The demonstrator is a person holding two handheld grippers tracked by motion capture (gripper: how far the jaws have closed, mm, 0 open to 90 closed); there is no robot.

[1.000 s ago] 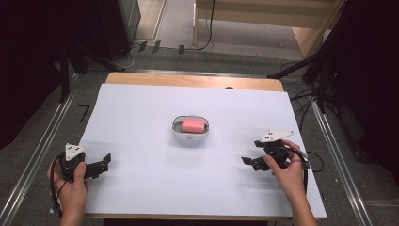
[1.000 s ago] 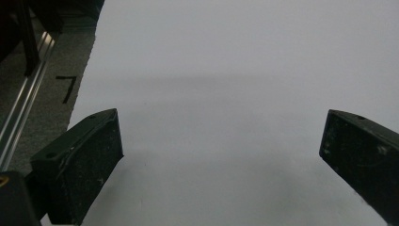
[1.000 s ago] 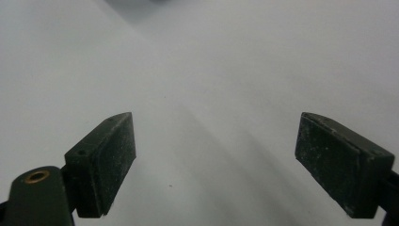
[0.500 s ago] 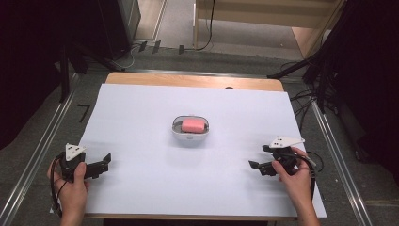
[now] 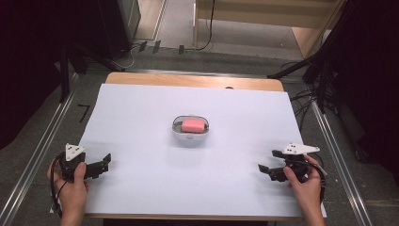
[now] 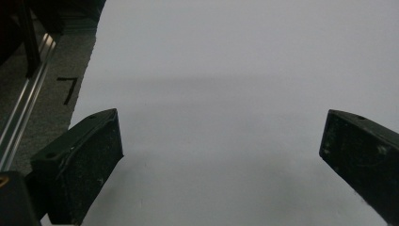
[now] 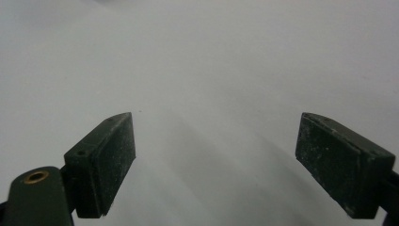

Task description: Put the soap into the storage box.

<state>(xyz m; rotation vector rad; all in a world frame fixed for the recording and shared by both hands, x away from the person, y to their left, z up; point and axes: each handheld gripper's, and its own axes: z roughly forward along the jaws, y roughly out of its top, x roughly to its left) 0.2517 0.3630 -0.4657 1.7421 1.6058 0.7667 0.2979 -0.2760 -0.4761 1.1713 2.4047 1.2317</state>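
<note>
Nearest to me, my right gripper (image 5: 271, 170) has drawn back toward my edge of the tabletop (image 5: 141, 117) over the last second, slipping down and outward from where it hung a moment ago. Its fingers (image 7: 101, 162) stand wide apart with nothing between them, just white sheet beneath. My left gripper (image 5: 99, 165) has not moved, parked near the left corner, its fingers (image 6: 84, 165) spread just as wide and equally empty.

Farther out, in the middle of the tabletop and well apart from both my grippers, sits the small white dish (image 5: 190, 133) with the pink block (image 5: 193, 125) lying inside it. Neither has shifted.

I read the retreat this way: both my hands are off the work and resting at the near edge, so either the block is settled where it belongs or I am at rest before reaching in.

Beyond the far edge is the floor (image 5: 188, 56) with its cables.
</note>
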